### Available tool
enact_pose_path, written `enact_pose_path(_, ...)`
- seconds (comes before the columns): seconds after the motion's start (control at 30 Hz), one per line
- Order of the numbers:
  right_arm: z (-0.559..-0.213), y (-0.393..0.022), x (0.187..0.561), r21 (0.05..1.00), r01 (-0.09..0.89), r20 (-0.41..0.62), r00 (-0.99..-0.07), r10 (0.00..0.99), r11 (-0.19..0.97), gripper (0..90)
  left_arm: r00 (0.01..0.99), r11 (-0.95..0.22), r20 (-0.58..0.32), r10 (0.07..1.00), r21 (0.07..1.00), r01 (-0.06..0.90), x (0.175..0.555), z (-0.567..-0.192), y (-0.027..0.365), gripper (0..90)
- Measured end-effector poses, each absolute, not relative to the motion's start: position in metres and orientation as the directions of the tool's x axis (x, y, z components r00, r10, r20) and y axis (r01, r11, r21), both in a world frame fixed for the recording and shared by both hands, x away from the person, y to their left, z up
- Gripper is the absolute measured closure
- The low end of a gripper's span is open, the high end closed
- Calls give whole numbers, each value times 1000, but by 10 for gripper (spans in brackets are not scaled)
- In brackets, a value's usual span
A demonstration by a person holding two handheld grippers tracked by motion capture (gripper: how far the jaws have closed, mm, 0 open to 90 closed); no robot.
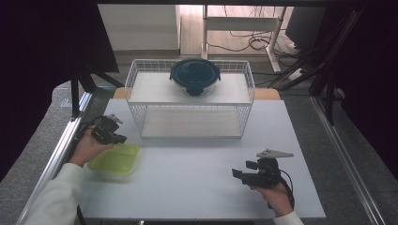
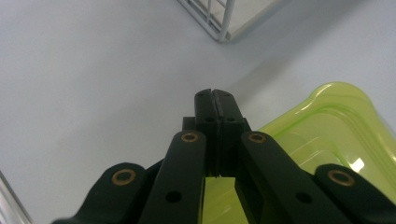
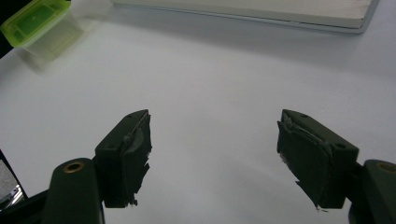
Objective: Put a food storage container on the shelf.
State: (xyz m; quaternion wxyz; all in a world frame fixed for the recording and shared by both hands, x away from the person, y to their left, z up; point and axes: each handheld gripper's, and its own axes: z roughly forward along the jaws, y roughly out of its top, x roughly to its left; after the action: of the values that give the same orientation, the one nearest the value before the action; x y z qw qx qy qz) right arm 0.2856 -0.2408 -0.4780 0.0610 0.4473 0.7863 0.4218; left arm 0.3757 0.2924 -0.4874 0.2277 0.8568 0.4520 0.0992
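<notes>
A lime-green lidded container [image 1: 115, 159] sits at the table's left front; it lies low and to the right in the left gripper view [image 2: 327, 126] and far off at the top left in the right gripper view [image 3: 39, 23]. My left gripper [image 1: 122, 138] hovers at the container's far left corner, its jaws pressed together with nothing between them [image 2: 215, 95]. My right gripper [image 1: 236, 174] rests low over the bare table at the right front, open and holding nothing [image 3: 215, 140]. A round glass container with a dark blue lid [image 1: 195, 76] stands on the top shelf of a white wire rack [image 1: 136, 77].
The wire rack spans the back middle of the white table [image 1: 197, 187]; a corner of it [image 2: 219, 25] lies beyond the left gripper, and its lower shelf [image 3: 280, 11] runs across the top of the right gripper view. Metal rails run along both table sides.
</notes>
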Motion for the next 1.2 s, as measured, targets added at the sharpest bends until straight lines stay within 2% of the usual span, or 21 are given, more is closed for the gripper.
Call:
enact_pose_path(0.3,-477,-241,285,723,646,277,-594,755,244,258,414,-326,-28,910,569,755,348,-466,341,897)
enact_pose_path(0.57,-476,-239,287,722,647,276,-592,758,243,258,254,-191,-54,966,515,836,323,-490,386,897)
enact_pose_path(0.77,-477,-238,288,718,652,278,-589,759,243,258,252,-180,-87,964,485,856,315,-507,389,897)
enact_pose_path(1.2,-477,-239,287,718,655,277,-581,766,237,258,271,-177,-136,953,476,862,304,-519,373,898)
